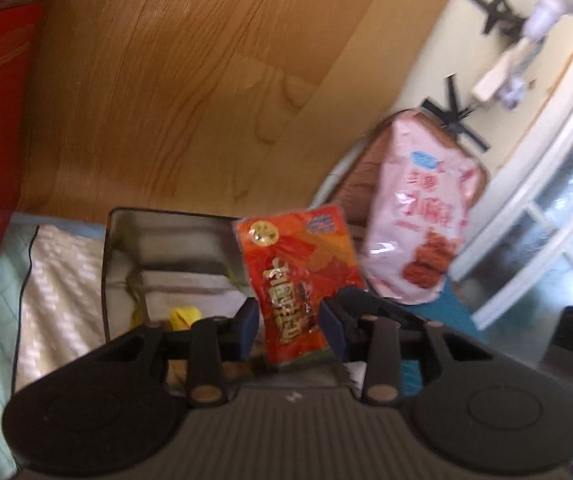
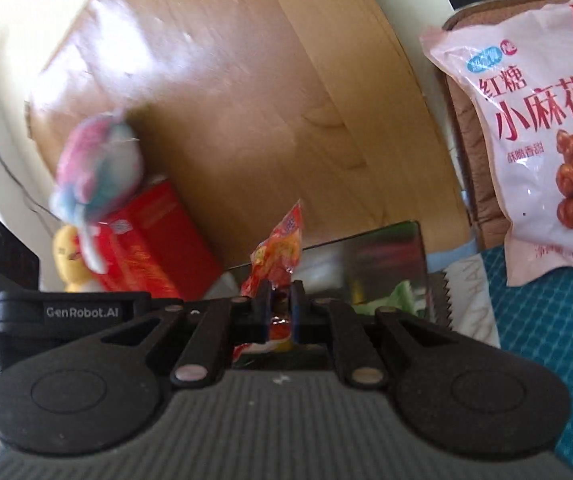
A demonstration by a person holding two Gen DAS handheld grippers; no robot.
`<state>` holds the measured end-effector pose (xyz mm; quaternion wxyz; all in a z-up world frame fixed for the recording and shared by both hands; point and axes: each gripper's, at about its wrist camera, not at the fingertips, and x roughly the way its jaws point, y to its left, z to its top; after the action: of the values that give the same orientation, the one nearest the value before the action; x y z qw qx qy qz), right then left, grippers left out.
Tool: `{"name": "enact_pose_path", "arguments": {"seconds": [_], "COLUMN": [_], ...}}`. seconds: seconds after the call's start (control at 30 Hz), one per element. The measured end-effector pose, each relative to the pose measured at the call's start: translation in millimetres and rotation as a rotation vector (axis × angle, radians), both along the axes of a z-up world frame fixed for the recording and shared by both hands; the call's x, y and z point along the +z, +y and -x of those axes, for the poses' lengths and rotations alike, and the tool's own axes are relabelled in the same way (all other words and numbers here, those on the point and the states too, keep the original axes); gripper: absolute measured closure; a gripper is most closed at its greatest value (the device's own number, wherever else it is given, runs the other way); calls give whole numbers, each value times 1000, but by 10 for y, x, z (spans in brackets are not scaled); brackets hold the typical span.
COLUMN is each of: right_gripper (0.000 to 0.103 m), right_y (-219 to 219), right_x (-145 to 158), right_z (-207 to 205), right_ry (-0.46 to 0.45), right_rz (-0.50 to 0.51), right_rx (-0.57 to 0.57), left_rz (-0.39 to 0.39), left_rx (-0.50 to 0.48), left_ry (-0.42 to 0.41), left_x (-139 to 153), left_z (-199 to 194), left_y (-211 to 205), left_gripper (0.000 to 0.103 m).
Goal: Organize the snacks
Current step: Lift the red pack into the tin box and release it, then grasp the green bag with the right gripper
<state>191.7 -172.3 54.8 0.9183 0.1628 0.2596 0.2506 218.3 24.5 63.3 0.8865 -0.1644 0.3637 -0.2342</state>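
Left claw (image 1: 289, 322) has its two blue pads up against the sides of an orange-red packet (image 1: 298, 276). The packet faces the camera upright, with gold lettering down the front, and it looks pinched across its width and off the surface. Honestly it's a bit blurry, so I can't swear how hard the pads press.

Right claw (image 2: 280, 306) is nearly pressed together, nipping a crumpled orange wrapper (image 2: 282, 248) edge-on. The wrapper's top sticks up and leans right above the fingertips.

Both snacks sit in front of an open shiny metal tin (image 1: 122, 240). In the left wrist view there's something yellow (image 1: 184, 317) inside the tin near its front, and its mirror walls reflect the bedding. From the right wrist view the tin is right behind the pinched wrapper.

Big pink bag of brown-sugar twists (image 2: 546, 140) leans upright against a brown cushion (image 2: 460, 128), off to the right of the tin, with its bottom on a blue checked cloth (image 2: 546, 340).

Over on the left there's a red box (image 2: 154, 236) against the wooden panel (image 1: 166, 80). A pink and teal plush (image 2: 98, 160) sits on top of it and a little yellow plush (image 2: 68, 258) is just beside it.
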Motion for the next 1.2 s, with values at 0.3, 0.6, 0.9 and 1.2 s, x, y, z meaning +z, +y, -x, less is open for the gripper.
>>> {"name": "enact_pose_path", "arguments": {"seconds": [0.3, 0.6, 0.9, 1.2], "right_gripper": [73, 50, 51, 51], "right_y": [296, -98, 305, 578], "right_x": [-129, -96, -377, -490], "right_z": [-7, 779, 1194, 1229], "right_ry": [-71, -142, -21, 90], "right_rz": [234, 159, 245, 249], "right_rx": [-49, -57, 218, 209], "left_rz": [-67, -25, 15, -61], "left_rx": [46, 67, 220, 181], "left_ry": [-34, -155, 6, 45], "left_x": [-4, 105, -349, -572], "left_z": [-127, 797, 1188, 1049], "left_y": [-75, 306, 820, 694], "left_gripper": [56, 53, 50, 54]}}
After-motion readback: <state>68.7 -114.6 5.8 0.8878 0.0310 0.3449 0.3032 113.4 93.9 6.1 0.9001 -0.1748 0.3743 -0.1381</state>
